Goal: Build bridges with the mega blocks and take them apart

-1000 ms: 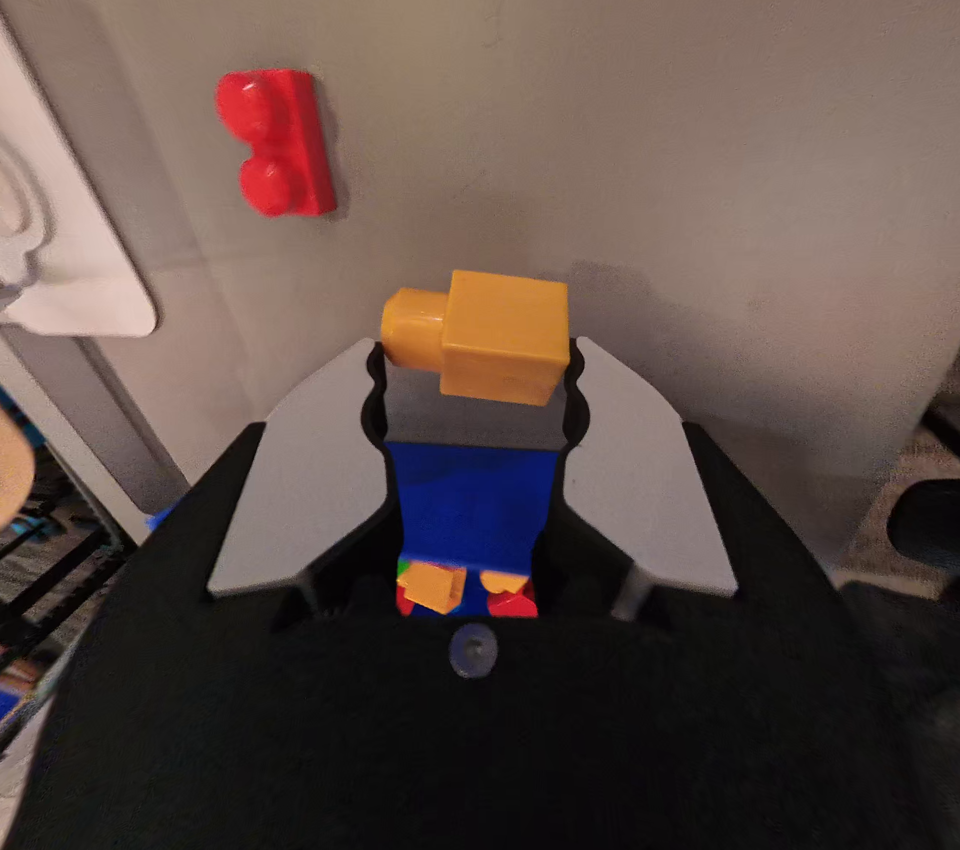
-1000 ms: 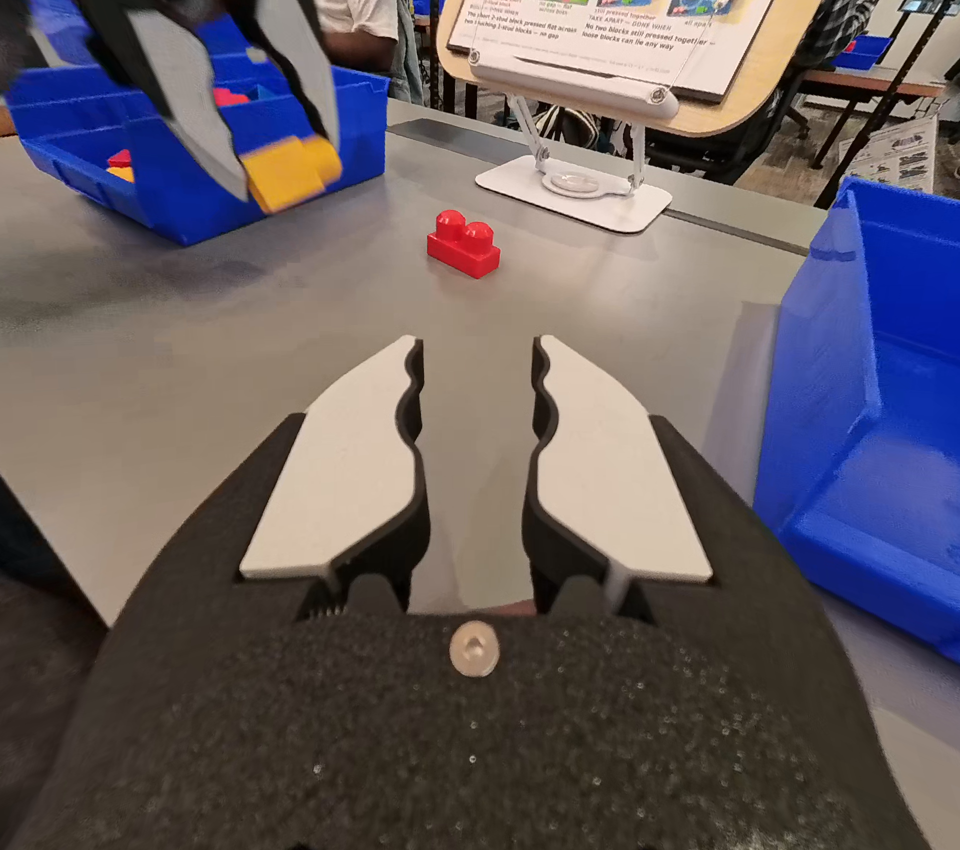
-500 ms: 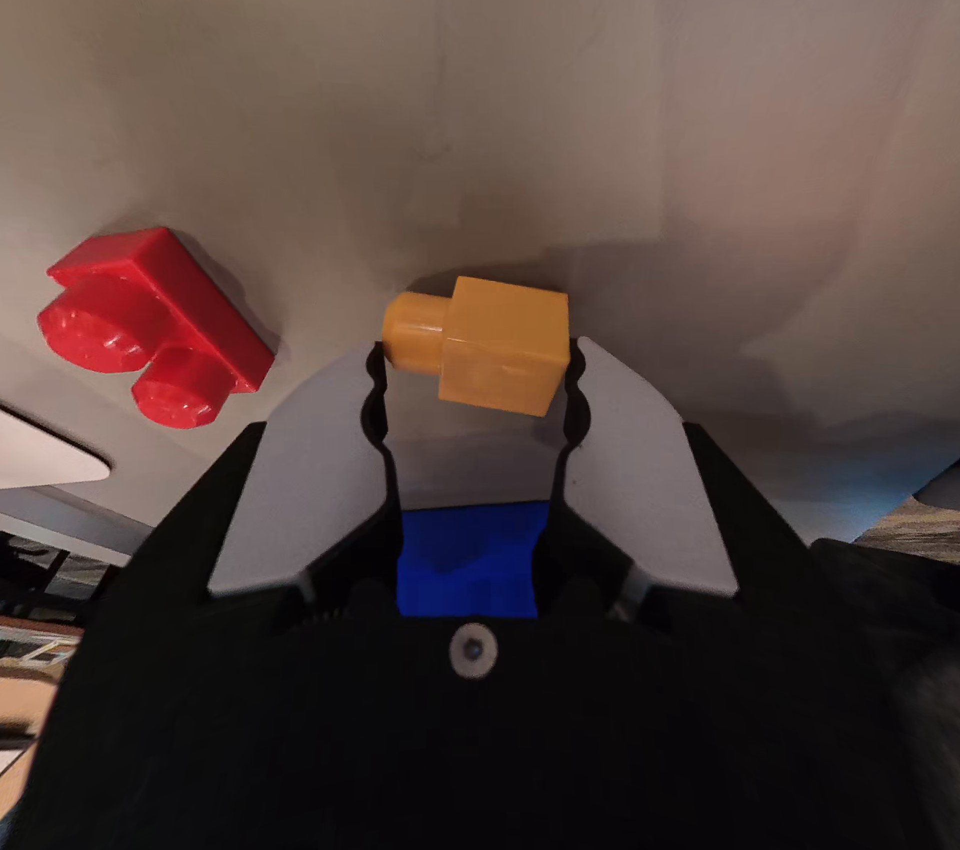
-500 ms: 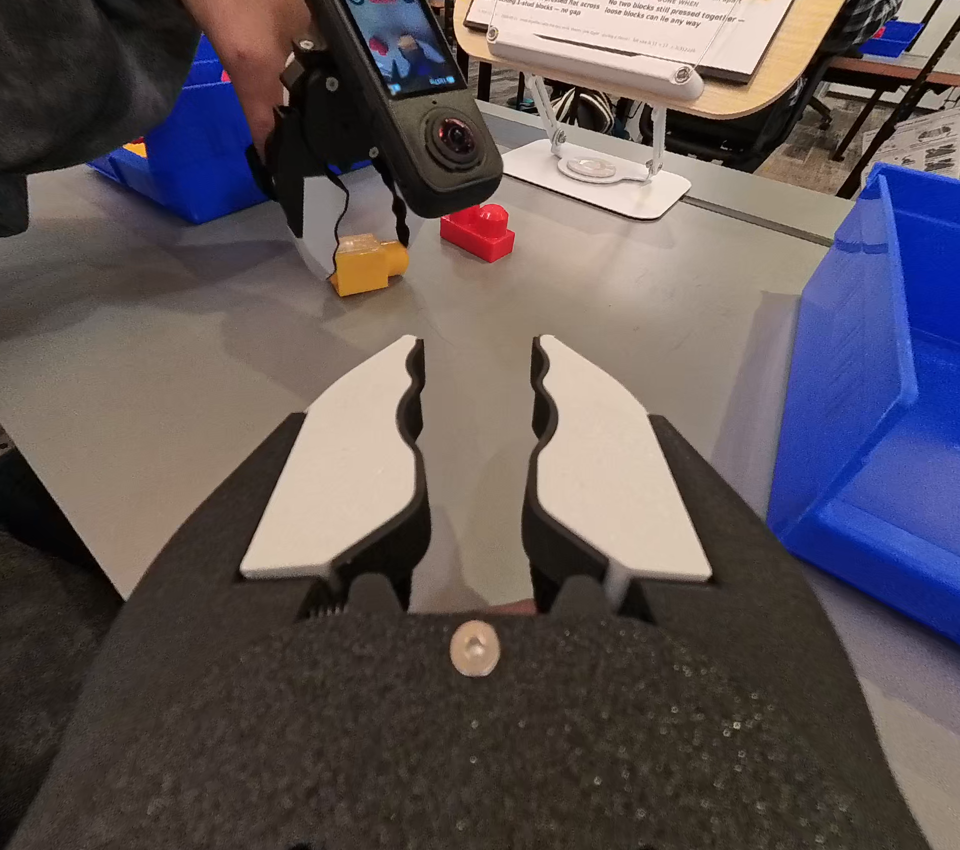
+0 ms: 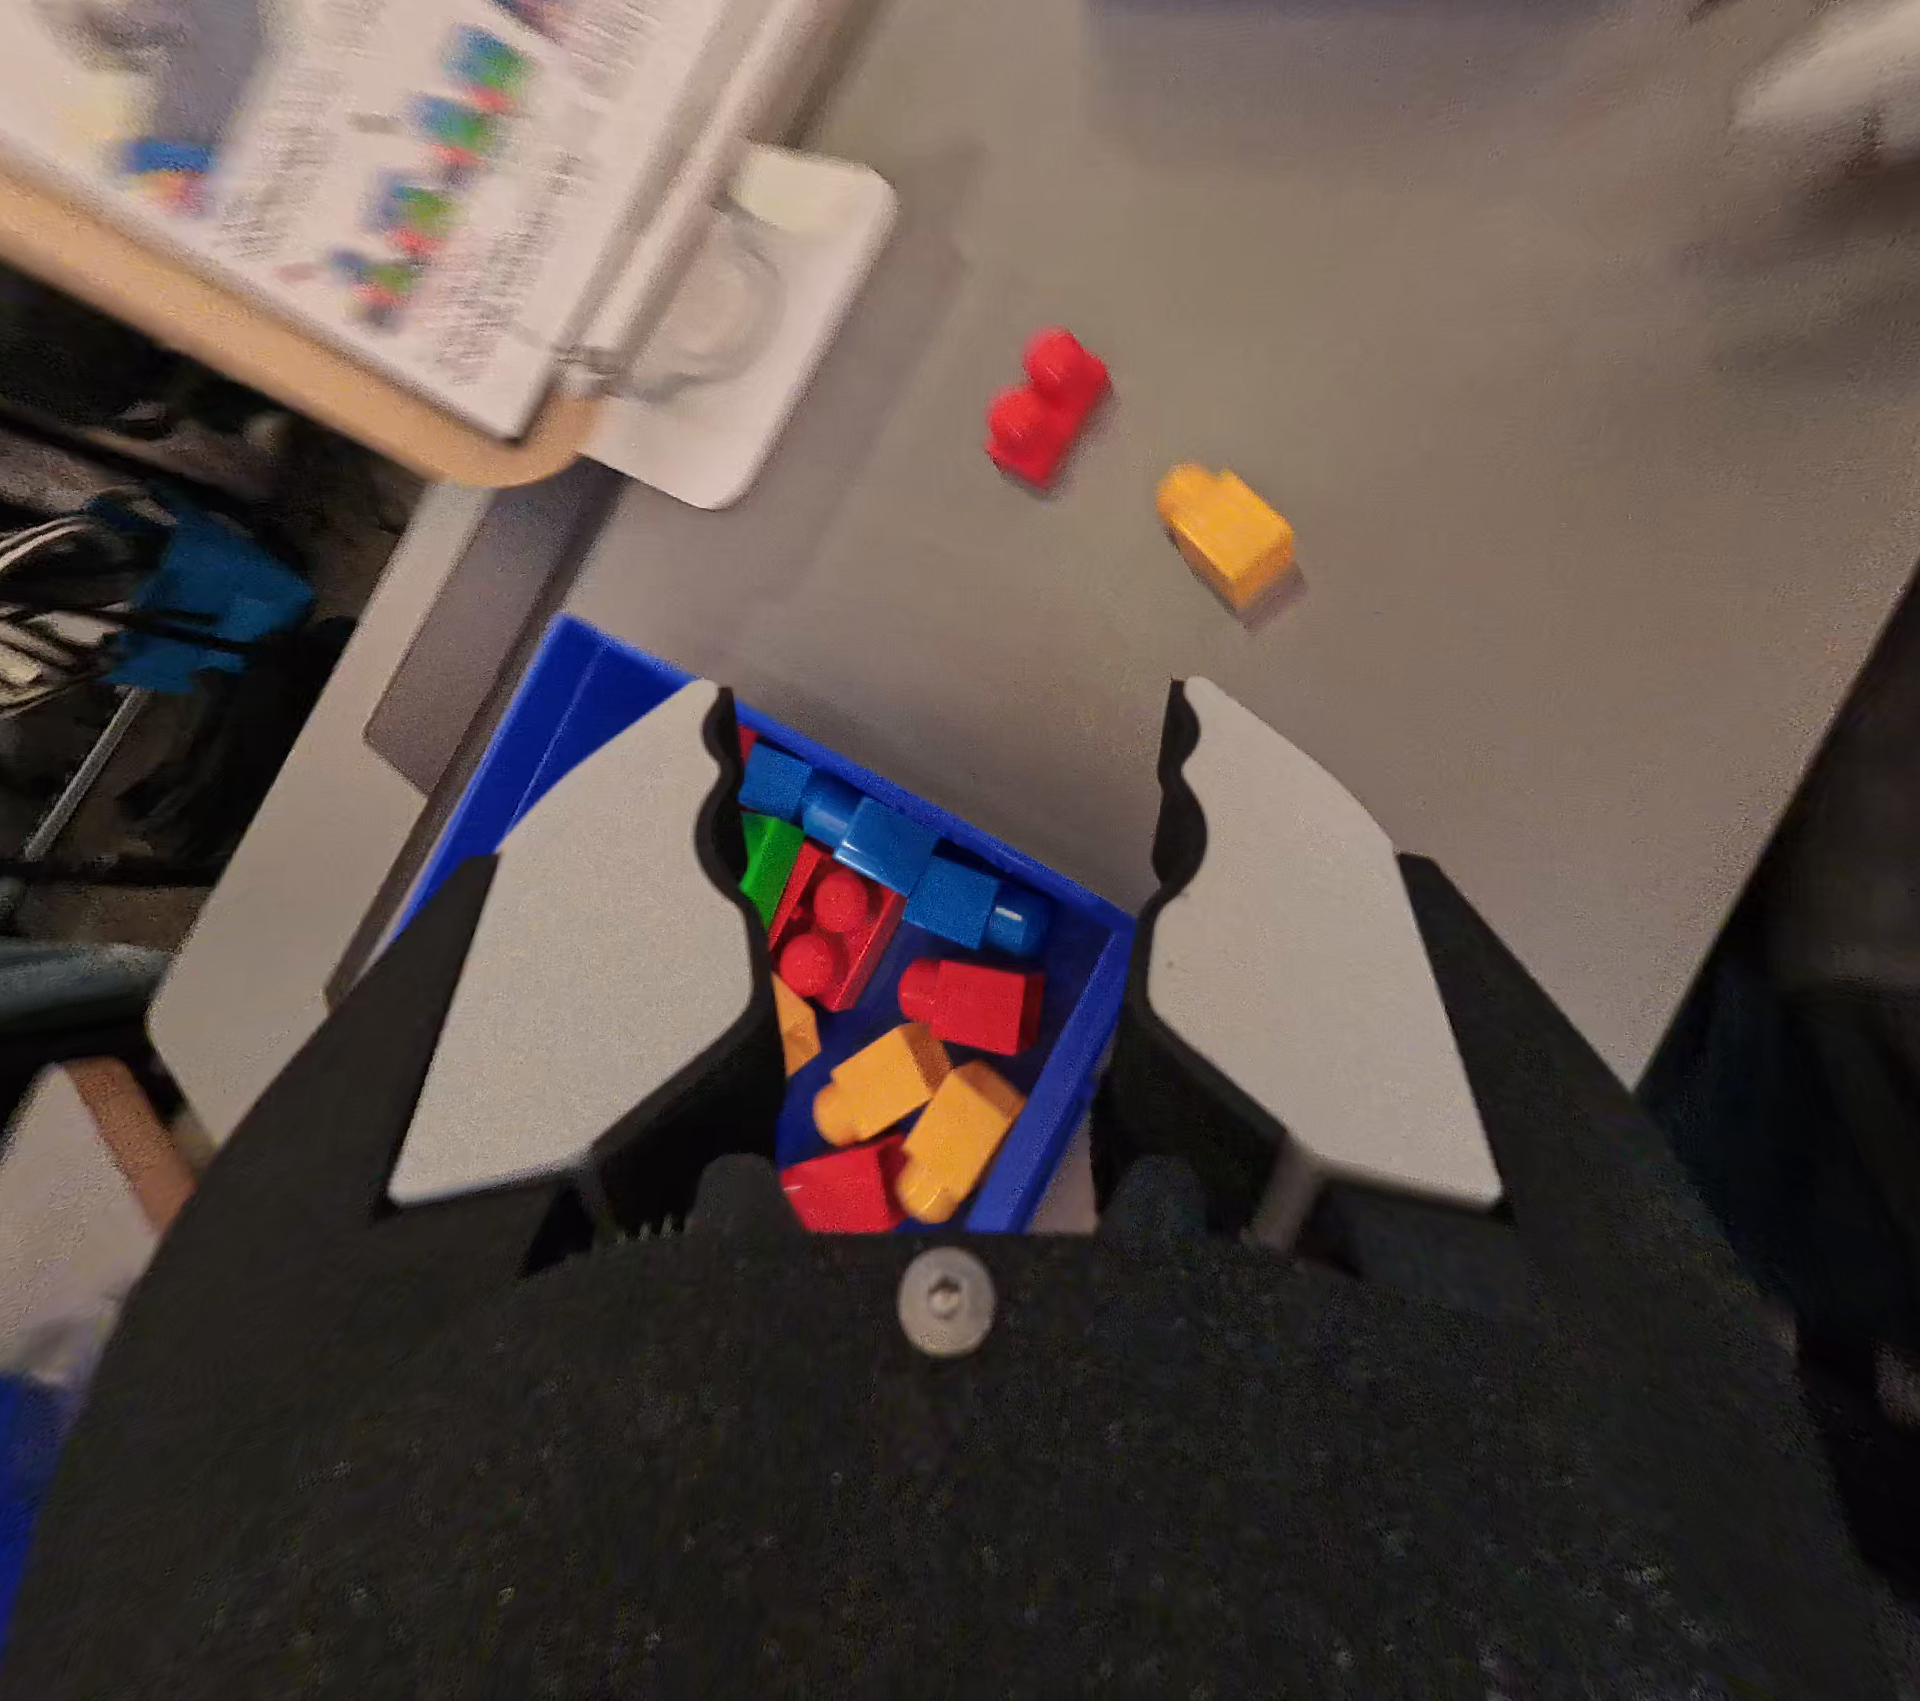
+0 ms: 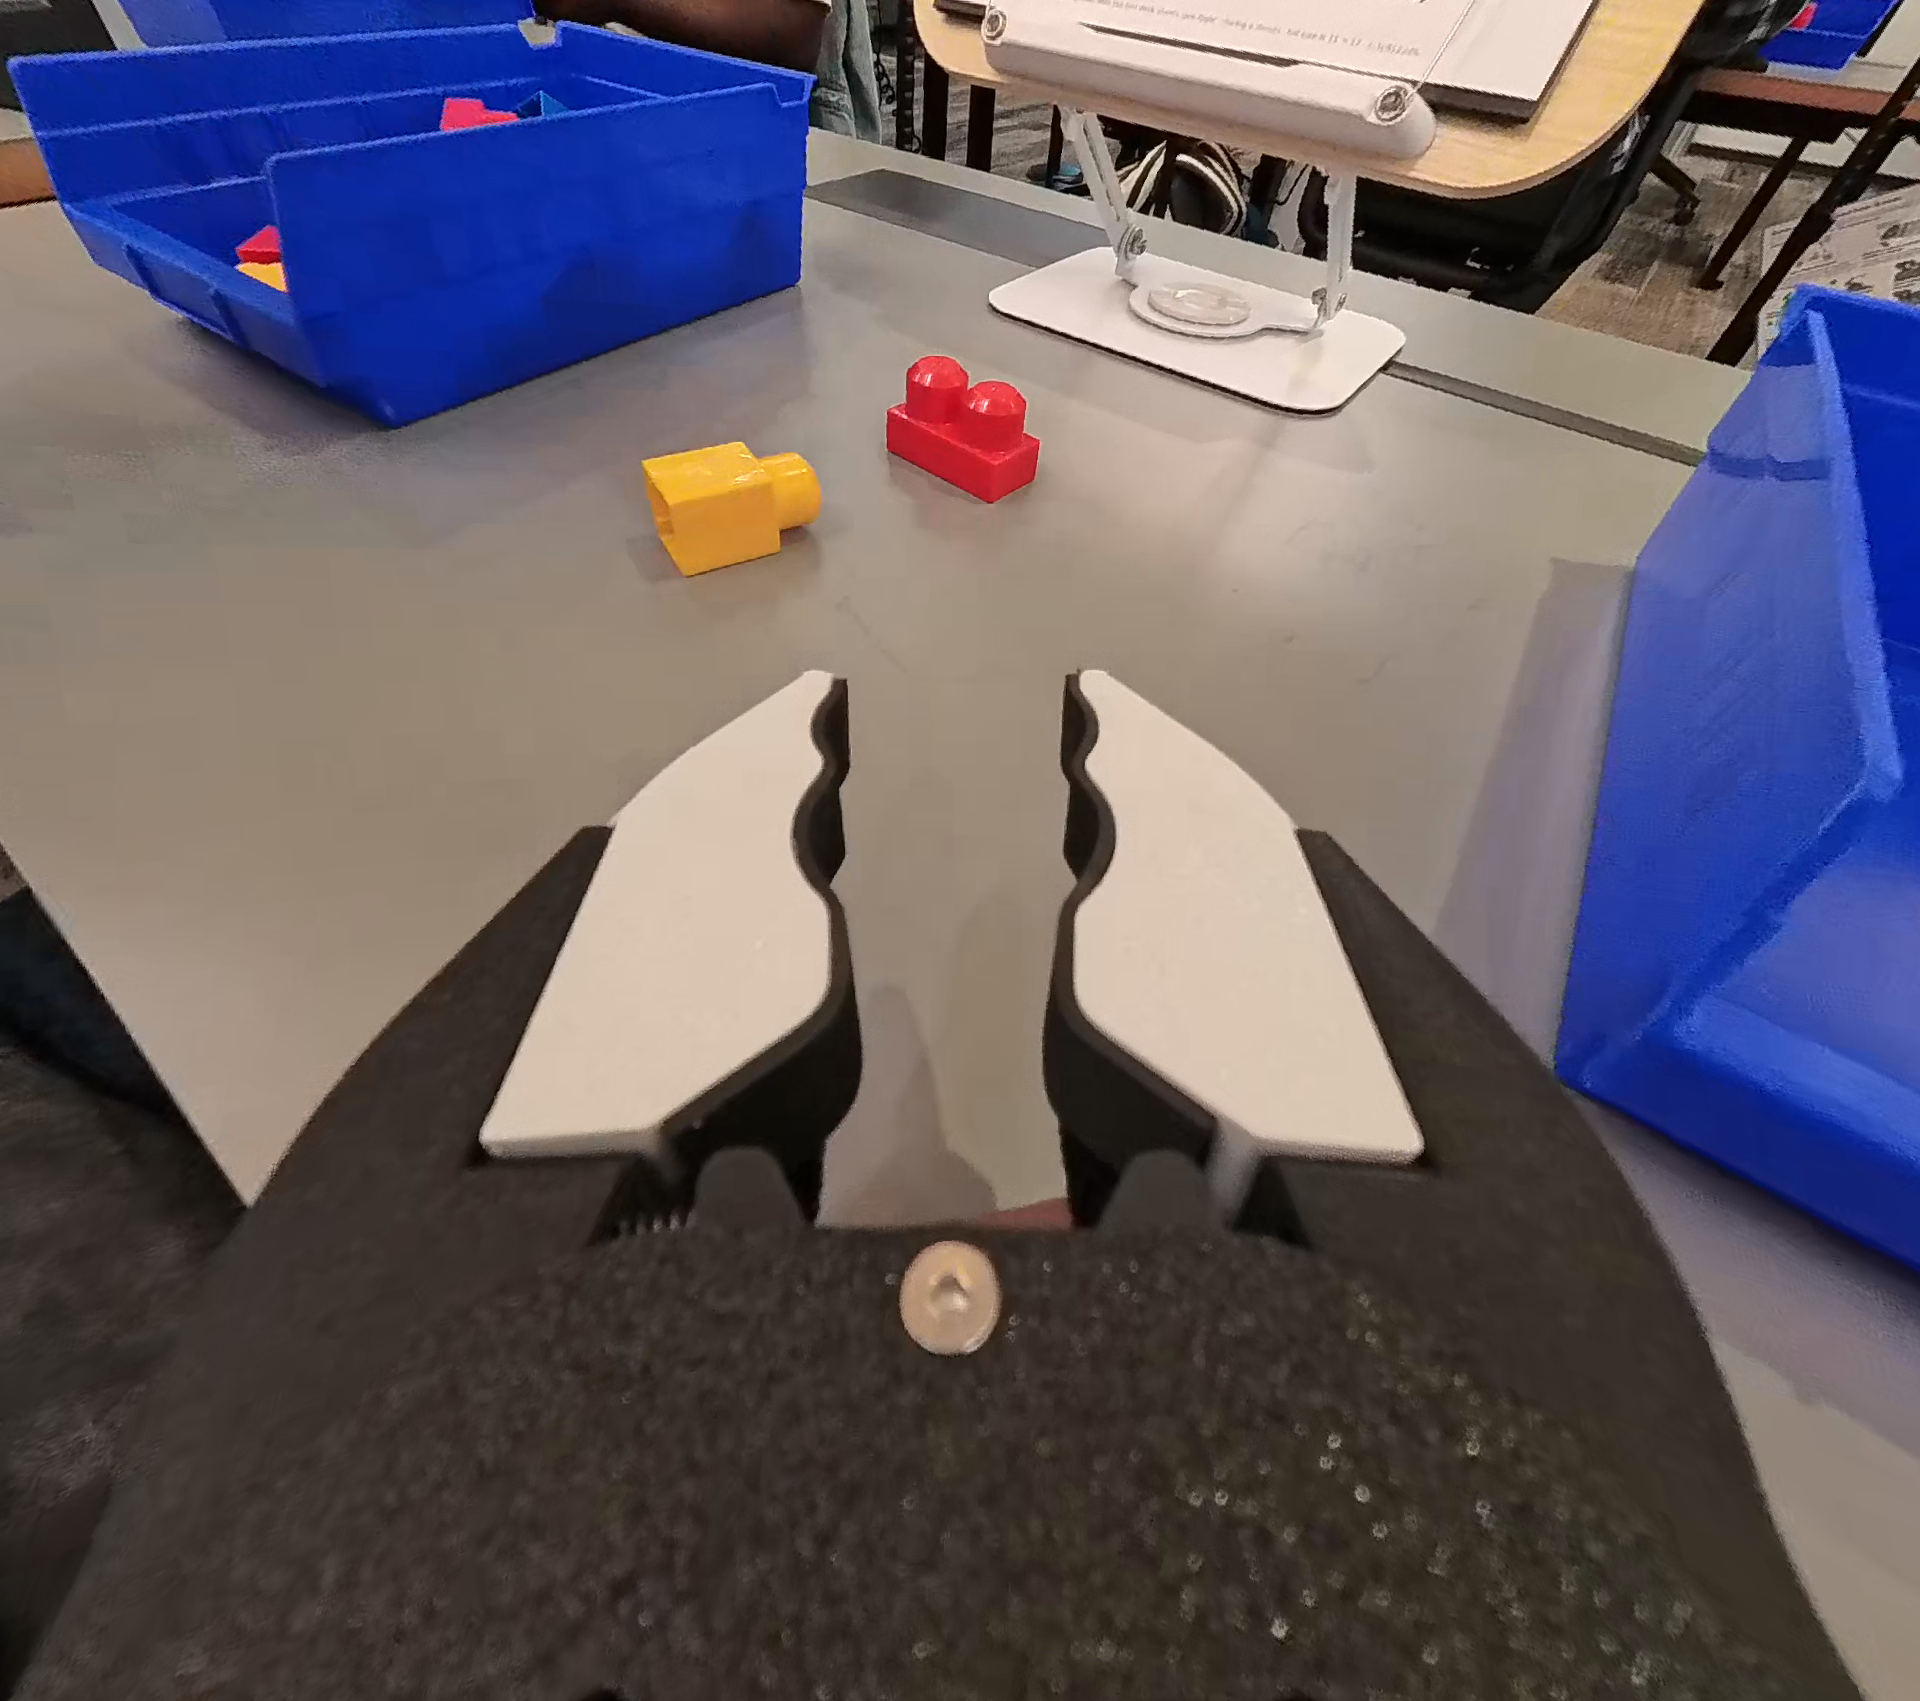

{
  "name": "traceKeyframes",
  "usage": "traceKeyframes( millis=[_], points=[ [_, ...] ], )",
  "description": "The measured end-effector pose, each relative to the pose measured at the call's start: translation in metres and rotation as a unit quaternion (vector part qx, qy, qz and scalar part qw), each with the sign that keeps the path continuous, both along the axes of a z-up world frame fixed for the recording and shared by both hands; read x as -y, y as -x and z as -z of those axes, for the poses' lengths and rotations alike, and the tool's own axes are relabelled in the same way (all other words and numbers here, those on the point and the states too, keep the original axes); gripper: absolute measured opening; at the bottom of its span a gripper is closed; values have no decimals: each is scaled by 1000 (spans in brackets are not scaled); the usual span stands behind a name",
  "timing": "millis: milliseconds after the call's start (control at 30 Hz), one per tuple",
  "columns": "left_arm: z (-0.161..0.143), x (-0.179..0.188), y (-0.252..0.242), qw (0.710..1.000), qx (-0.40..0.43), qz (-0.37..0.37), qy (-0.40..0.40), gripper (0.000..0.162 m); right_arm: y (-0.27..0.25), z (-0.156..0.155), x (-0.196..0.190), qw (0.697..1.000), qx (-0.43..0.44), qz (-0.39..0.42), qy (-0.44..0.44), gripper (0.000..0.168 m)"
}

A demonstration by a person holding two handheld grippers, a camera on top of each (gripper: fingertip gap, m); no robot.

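Left wrist view looks steeply down: the left gripper [image 5: 945, 695], spread wide and empty, hangs over the blue bin [image 5: 1081, 1028] of blocks. Right gripper [image 6: 954, 685], narrowly parted and empty, hovers low over the desk's [image 6: 312, 664] bare near edge; yellow block [image 6: 727, 503] and red block [image 6: 961, 430] lie mid-desk, apart.

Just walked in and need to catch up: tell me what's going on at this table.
A person is working with mega blocks, a gripper in each hand. Both the left gripper and right gripper are open and empty. A yellow block lies on its side beside an upright red block on the table; nothing is joined yet.
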State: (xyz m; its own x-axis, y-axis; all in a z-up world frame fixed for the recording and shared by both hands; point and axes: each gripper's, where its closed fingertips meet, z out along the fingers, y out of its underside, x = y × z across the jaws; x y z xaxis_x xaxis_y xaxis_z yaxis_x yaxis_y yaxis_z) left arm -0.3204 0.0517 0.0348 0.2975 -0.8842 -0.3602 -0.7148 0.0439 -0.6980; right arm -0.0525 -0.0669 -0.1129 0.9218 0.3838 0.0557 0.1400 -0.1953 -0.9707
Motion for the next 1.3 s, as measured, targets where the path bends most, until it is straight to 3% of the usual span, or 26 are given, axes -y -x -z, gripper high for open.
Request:
traceKeyframes(
  millis=[67, 167, 367, 533, 733, 933, 1133, 1300],
  points=[
    [-1, 8, 35, 994, 102, -45, 1, 73, 0, 3, -2, 1000, 2, 3, 7, 39],
    [30, 17, 83, 978, 164, -131, -11, 73, 1, 3, -3, 1000, 4, 8, 5, 39],
    [109, 50, 120, 971, 146, -180, 50, 73, 6, 5, -4, 999, 35, 15, 3, 39],
    [121, 47, 123, 974, 131, -170, 73, 73, 6, 3, -3, 998, 49, 26, -11, 38],
    [128, 10, 116, 993, -7, -75, 88, 72, 4, 5, -4, 999, 33, 24, 0, 37],
    [133, -62, 108, 978, -151, -12, 140, 73, -1, 3, -4, 1000, -11, 18, 7, 36],
    [154, -107, 116, 916, -354, 34, 188, 75, -2, 6, -6, 999, -28, 11, 26, 36],
    [160, -125, 115, 872, -436, 88, 204, 76, -1, 9, -5, 999, -19, 12, 35, 36]
  ],
)
